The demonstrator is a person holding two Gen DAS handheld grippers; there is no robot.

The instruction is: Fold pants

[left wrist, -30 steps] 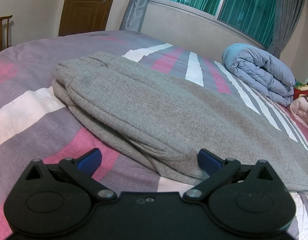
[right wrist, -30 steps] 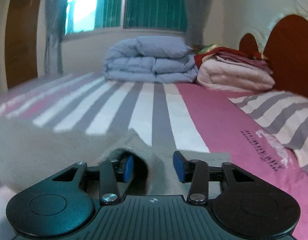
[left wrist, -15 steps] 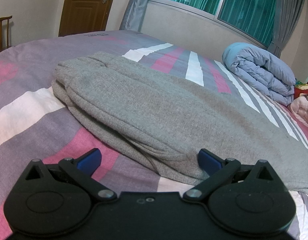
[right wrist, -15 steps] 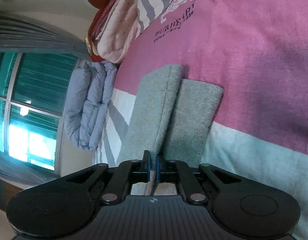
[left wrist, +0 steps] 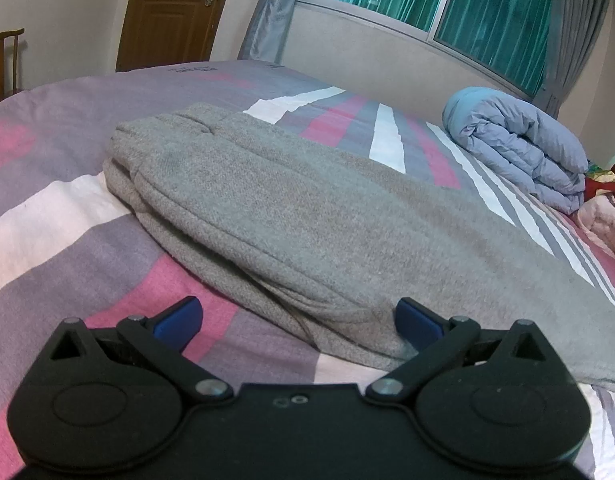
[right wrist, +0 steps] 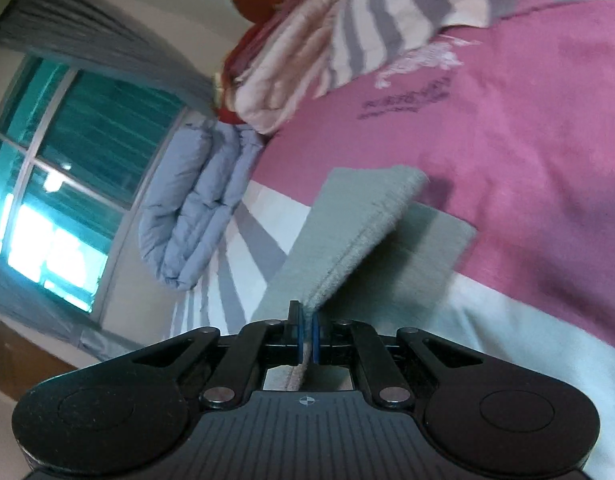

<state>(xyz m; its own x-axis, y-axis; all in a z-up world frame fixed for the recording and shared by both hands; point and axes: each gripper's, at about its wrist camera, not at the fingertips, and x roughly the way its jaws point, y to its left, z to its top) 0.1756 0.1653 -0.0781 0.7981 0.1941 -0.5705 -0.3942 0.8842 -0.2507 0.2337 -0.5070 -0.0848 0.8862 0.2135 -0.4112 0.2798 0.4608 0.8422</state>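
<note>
Since half a second ago the right tool has tilted further and lifted the pant-leg hem higher off the bed, and the cuff that was hanging close over the lower layer now stands clear of it; the left tool view is almost unchanged. Left wrist view: left tool low over the bed, its blue fingers spread wide apart, gripping nothing. Grey pants lie lengthwise on the striped pink, white and grey sheet, doubled so one leg rests on the other, waistband end toward the far left, legs running off to the right. Near edge of the pants sits between the spread fingers; whether the right finger touches the fabric cannot be told. Folded blue duvet rests on the far right of the bed below the window; brown door stands at the back left. Right wrist view: camera rolled sideways, scene slanted. Right tool pinched tight on the hem edge of the upper pant leg, fabric sandwiched between the two blue pads. That leg end is raised and tilted off the lower leg, which lies flat on the pink band of the sheet. Blue duvet and a stack of folded bedding lie beyond, by the window.
</note>
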